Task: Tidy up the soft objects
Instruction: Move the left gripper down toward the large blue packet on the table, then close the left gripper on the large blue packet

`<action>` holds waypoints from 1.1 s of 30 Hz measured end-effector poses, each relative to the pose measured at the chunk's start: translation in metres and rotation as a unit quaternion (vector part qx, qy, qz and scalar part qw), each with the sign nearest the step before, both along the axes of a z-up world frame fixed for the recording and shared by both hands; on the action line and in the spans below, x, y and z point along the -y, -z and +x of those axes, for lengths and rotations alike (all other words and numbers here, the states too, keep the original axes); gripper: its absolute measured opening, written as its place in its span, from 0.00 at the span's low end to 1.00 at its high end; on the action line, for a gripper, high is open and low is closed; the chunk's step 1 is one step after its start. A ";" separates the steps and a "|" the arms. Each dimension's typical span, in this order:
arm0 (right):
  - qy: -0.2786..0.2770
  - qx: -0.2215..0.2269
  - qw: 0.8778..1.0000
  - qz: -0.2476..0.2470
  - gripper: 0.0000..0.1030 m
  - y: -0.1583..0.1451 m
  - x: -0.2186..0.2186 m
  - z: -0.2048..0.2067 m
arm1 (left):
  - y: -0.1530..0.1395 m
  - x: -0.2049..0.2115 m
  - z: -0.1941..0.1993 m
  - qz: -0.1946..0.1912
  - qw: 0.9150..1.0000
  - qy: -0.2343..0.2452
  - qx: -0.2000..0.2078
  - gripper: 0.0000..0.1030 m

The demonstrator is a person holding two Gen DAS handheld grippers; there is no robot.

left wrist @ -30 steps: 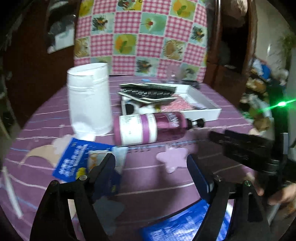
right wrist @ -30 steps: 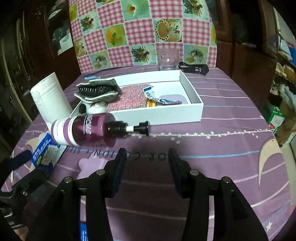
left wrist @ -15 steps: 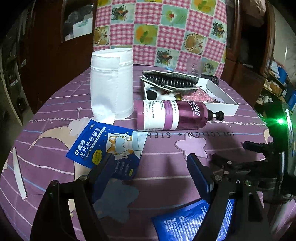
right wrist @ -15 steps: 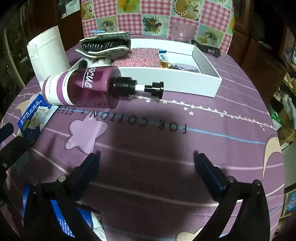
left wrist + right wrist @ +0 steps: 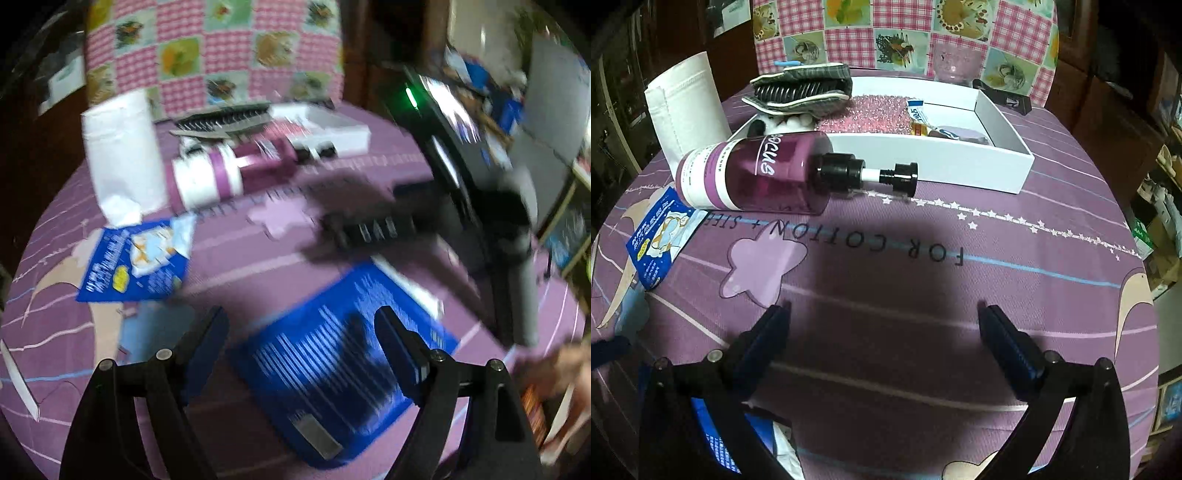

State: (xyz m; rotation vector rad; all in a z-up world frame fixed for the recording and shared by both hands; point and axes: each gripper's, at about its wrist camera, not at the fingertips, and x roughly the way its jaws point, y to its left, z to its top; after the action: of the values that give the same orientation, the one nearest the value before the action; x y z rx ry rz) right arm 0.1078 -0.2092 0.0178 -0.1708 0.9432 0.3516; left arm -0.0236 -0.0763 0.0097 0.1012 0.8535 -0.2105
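- The round desk, draped in a purple printed cloth, is carrying everything.
- The shallow white cardboard tray is sitting at the desk's far side, already holding a pink glittery pad and small packets; it is serving as my landmark.
- The white paper roll is standing upright to the left of the tray.
- The purple pump bottle is lying on its side just in front of the tray, pump pointing right.
- The large blue flat soft pouch is lying well in front of the tray, at the near edge, its long axis running diagonally from near-left to far-right.
- The small blue eye-mask sachet is lying front-left of the tray, near the roll.
- The left claw is hovering spread wide directly over the large pouch, so the left hand looks nearer and likely to take it.
- The right claw is also spread, holding nothing, pointing at bare cloth in front of the tray.
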 end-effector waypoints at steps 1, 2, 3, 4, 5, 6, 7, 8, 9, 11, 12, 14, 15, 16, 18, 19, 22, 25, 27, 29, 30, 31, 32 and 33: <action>0.000 0.000 1.000 0.000 1.00 0.000 0.000 0.000 | 0.006 0.006 0.001 0.019 1.000 -0.001 -0.010 0.83; 0.000 0.000 1.000 0.000 1.00 0.000 0.000 0.000 | 0.007 0.007 0.000 0.021 1.000 -0.007 0.002 0.92; 0.000 0.000 1.000 0.000 1.00 0.000 0.000 0.000 | 0.008 0.009 0.001 0.026 1.000 -0.009 -0.002 0.97; 0.000 0.000 1.000 0.000 1.00 0.000 0.000 0.000 | 0.010 0.009 0.003 0.015 1.000 -0.005 -0.011 1.00; 0.000 0.000 1.000 0.000 1.00 -0.001 0.000 0.000 | 0.012 0.007 0.005 -0.002 1.000 -0.004 -0.021 1.00; 0.000 0.000 1.000 0.000 1.00 -0.001 0.000 0.000 | 0.013 0.004 0.006 -0.020 0.999 -0.009 -0.031 1.00; 0.000 0.000 1.000 0.000 1.00 0.000 0.000 0.000 | 0.013 0.004 0.005 -0.018 0.999 -0.010 -0.029 1.00; 0.000 0.000 1.000 0.000 1.00 0.000 0.000 0.000 | 0.013 0.005 0.005 -0.015 0.999 -0.009 -0.029 1.00; 0.000 0.000 1.000 0.000 1.00 0.000 -0.001 0.000 | 0.013 0.005 0.005 -0.015 0.999 -0.009 -0.029 1.00; 0.000 0.000 1.000 0.000 1.00 0.000 0.000 0.000 | 0.013 0.006 0.004 -0.012 1.000 -0.007 -0.028 1.00; 0.000 0.000 1.000 0.000 1.00 0.000 0.000 0.000 | 0.013 0.006 0.004 -0.012 1.000 -0.006 -0.028 1.00; 0.000 0.000 1.000 0.000 1.00 0.000 -0.001 0.000 | 0.013 0.007 0.003 -0.011 1.000 0.004 -0.025 0.90; 0.000 0.000 1.000 0.000 1.00 0.000 0.000 0.000 | 0.012 0.009 0.002 -0.011 1.000 0.010 -0.023 0.86; 0.000 0.000 1.000 0.000 1.00 0.000 -0.001 0.000 | 0.011 0.011 0.000 -0.010 1.000 0.016 -0.020 0.77; 0.001 0.000 1.000 0.000 1.00 0.000 -0.001 0.000 | 0.009 0.016 -0.001 -0.008 1.000 0.020 -0.016 0.62; 0.001 0.000 1.000 0.000 1.00 -0.001 -0.001 0.000 | 0.008 0.018 0.000 -0.011 1.000 0.021 -0.014 0.52; 0.000 -0.001 1.000 0.000 1.00 -0.001 -0.001 0.000 | 0.005 0.023 -0.001 0.018 1.000 -0.004 0.009 0.18; -0.017 -0.001 1.000 0.006 1.00 -0.001 0.002 -0.001 | 0.006 0.018 0.002 0.045 0.998 -0.040 0.012 0.03; -0.022 0.001 0.999 0.023 0.94 -0.002 0.008 -0.007 | 0.002 0.007 0.002 0.011 0.999 -0.049 0.014 0.03; -0.032 0.004 0.999 0.040 0.87 -0.006 0.014 -0.015 | -0.002 -0.003 0.002 -0.007 0.998 -0.064 0.024 0.02; -0.039 0.004 0.998 0.043 0.86 -0.009 0.015 -0.017 | -0.005 -0.007 0.003 -0.014 0.997 -0.072 0.028 0.02; -0.045 0.009 0.998 0.047 0.86 -0.012 0.017 -0.022 | -0.008 -0.012 0.003 -0.023 0.996 -0.082 0.036 0.02; -0.048 0.021 0.997 0.050 0.86 -0.018 0.018 -0.028 | -0.009 -0.015 0.003 -0.026 0.995 -0.092 0.042 0.02; -0.052 0.033 0.997 0.052 0.86 -0.023 0.020 -0.034 | -0.011 -0.019 0.002 -0.026 0.993 -0.105 0.051 0.02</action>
State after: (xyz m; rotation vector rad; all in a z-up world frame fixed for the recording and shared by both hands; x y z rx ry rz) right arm 0.0743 -0.2287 0.0410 -0.1364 0.8510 0.4866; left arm -0.0212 -0.0572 0.0208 -0.0260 0.7510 -0.0298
